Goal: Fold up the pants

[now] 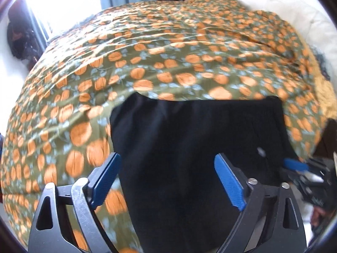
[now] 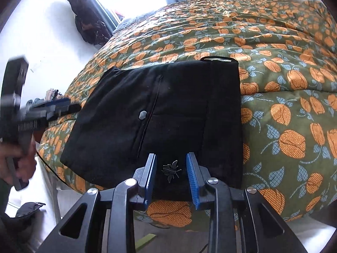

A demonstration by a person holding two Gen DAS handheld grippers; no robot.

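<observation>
Black pants (image 2: 151,113) folded flat on pumpkin-print bedspread (image 2: 273,67)

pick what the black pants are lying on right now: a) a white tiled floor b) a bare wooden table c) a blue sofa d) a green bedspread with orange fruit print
d, since the folded black pants rest flat on the green bedspread, whose orange fruit print surrounds them in both wrist views.

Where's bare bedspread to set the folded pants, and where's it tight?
Free: the bedspread right of the black pants, and the wide stretch beyond them toward the window. Tight: the near bed edge, where the right gripper hovers over the pants and the left gripper stands open.
</observation>
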